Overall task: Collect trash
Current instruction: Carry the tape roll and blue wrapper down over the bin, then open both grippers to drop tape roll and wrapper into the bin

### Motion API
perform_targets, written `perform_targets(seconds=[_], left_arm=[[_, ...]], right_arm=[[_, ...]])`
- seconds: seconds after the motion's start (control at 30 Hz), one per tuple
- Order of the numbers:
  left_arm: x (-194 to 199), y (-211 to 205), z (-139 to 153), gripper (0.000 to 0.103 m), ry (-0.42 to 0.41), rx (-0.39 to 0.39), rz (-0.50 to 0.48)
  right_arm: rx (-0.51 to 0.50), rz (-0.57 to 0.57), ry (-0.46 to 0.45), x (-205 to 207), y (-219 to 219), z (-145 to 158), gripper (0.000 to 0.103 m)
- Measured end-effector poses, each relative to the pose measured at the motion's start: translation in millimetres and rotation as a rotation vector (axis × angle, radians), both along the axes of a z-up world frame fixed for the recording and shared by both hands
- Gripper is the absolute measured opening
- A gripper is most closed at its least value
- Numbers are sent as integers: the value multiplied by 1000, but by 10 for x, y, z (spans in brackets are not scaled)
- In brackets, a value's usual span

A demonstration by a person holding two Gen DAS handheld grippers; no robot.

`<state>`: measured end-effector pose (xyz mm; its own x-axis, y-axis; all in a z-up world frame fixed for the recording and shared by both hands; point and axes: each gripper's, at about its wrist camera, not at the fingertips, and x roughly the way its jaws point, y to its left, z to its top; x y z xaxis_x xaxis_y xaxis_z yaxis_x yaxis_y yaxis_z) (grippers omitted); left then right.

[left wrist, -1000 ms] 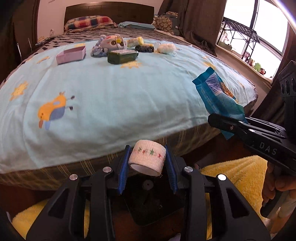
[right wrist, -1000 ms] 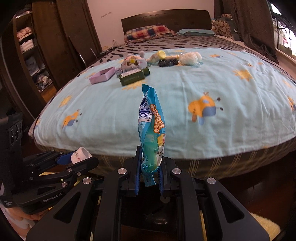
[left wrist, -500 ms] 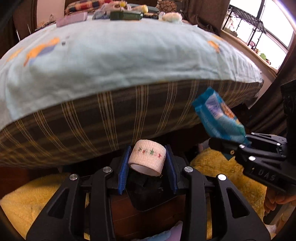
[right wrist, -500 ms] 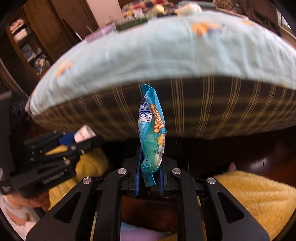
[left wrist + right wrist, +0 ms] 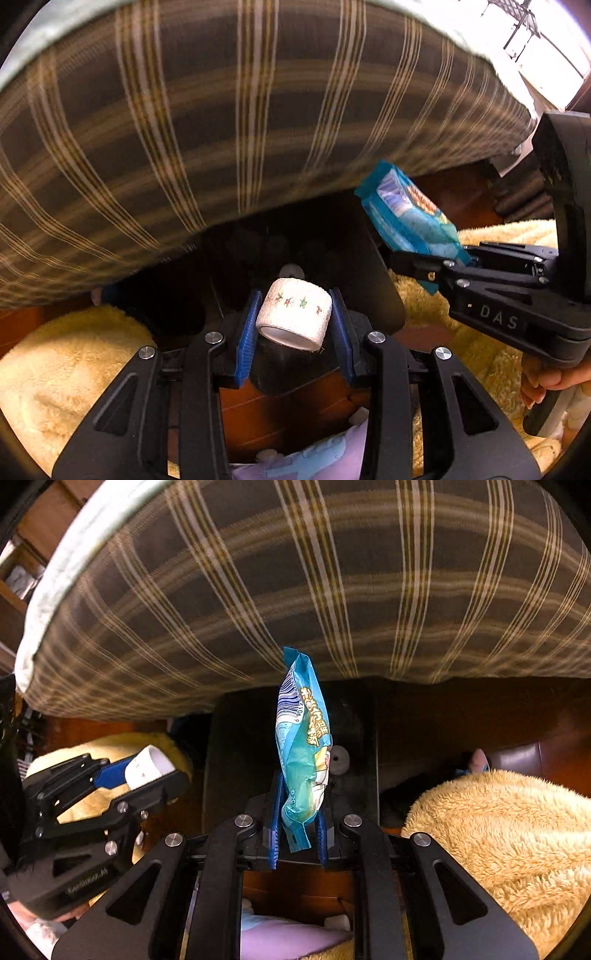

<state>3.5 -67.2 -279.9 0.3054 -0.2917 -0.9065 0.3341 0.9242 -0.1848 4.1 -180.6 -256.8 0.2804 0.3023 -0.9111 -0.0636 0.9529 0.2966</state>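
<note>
Left gripper (image 5: 293,325) pinches our tape roll (image 5: 293,314), right gripper (image 5: 297,827) clamps the snack wrapper (image 5: 303,738), both over what's prob. a dark bin (image 5: 236,746), so pickup's done, drop-off left.

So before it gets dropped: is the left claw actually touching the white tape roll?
Touching. In the left wrist view the left claw has its blue pads pressed against both sides of the white tape roll.
</note>
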Motion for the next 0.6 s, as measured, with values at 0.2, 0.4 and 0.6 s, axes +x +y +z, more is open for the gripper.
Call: perform_targets(seconds=[0.2, 0.4, 0.6], left_arm=[[25, 1, -187, 35, 63, 3, 3], [77, 58, -212, 39, 75, -3, 16], [98, 79, -210, 43, 81, -2, 28]], right_arm=[[-8, -2, 1, 94, 57, -32, 19], [3, 4, 15, 167, 144, -15, 20], [20, -16, 1, 243, 116, 74, 43]])
